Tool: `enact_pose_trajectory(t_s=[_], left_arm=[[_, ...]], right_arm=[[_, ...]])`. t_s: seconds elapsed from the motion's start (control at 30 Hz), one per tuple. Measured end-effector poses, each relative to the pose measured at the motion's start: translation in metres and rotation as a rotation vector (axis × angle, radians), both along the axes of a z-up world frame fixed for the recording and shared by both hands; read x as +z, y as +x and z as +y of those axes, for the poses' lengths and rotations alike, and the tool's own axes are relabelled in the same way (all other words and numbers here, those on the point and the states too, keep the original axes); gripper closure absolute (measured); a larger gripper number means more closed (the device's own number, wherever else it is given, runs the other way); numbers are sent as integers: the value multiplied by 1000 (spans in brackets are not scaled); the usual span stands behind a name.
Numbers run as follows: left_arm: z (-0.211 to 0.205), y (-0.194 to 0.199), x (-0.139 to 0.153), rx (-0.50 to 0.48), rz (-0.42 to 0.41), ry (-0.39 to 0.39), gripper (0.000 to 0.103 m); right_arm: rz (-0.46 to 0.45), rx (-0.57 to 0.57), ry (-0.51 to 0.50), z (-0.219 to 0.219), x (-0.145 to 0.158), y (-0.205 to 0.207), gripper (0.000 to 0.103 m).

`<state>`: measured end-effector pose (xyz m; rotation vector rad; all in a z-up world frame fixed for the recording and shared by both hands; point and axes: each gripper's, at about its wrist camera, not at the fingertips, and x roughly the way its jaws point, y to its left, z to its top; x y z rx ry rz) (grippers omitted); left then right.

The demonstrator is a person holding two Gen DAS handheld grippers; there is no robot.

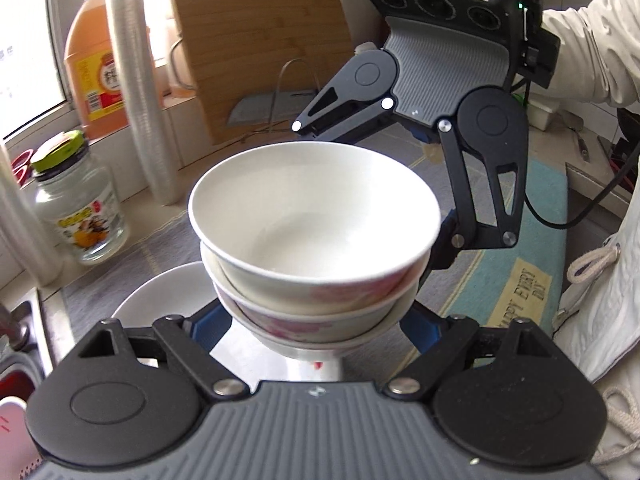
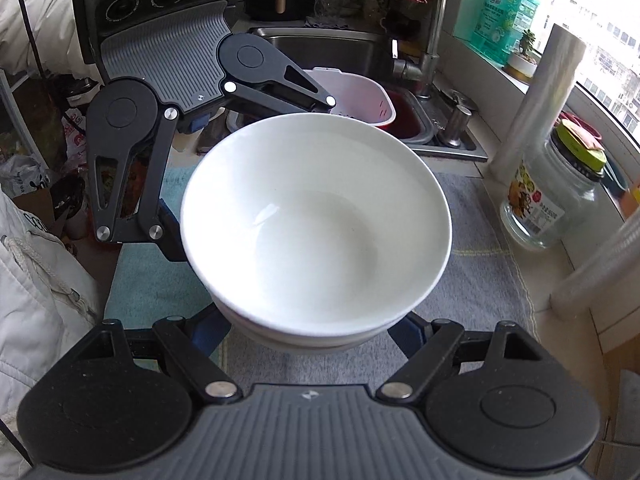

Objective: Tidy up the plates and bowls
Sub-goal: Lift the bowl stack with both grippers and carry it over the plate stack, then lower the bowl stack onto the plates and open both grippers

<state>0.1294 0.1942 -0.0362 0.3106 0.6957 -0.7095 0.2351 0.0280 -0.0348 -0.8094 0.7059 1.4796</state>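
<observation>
Cradling a nested stack of white glazed ceramic bowls with pink floral print [image 1: 316, 248] from two opposite sides, so the load is shared and the stack cannot tip. Left gripper [image 1: 316, 320] spread wide, blue-padded fingers [image 1: 210, 326] reaching to the lowest bowl's flanks; contact hidden by the bowls, so cannot tell whether truly clamped or only bracketing. Right gripper [image 2: 316, 330] likewise spread, blue fingers [image 2: 404, 334] tucked under the rim at both sides, grip itself unseen there too. Stack centred between each pair of fingers, upright, mouth up, apparently lifted clear of the surface, though the foot is hidden. Directly beneath and partly behind the stack, a flat white round plate [image 1: 160, 296], probably where the bowls are to go, lying on a grey woven counter mat [image 2: 480, 280]. Farther out: clear glass jar with green lid [image 1: 76, 200], upright bamboo cutting board [image 1: 260, 48], steel sink [image 2: 340, 52] beyond.
</observation>
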Motion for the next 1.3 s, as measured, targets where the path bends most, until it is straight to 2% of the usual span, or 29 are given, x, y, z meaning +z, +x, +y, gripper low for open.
enact_pose_trajectory(t_s=[0.27,0.57,1.3], left_arm=[[38,4,-5,39,-3,16,13],[53,17,-15,62,14,20,13],[60,25,-23,68,23,17,13]], right_arm=[[-5,33,-2,40,-8,11,15],[-9,45,-25,66,-21,21,15],[-3,32,-51,74,-28,26,15]])
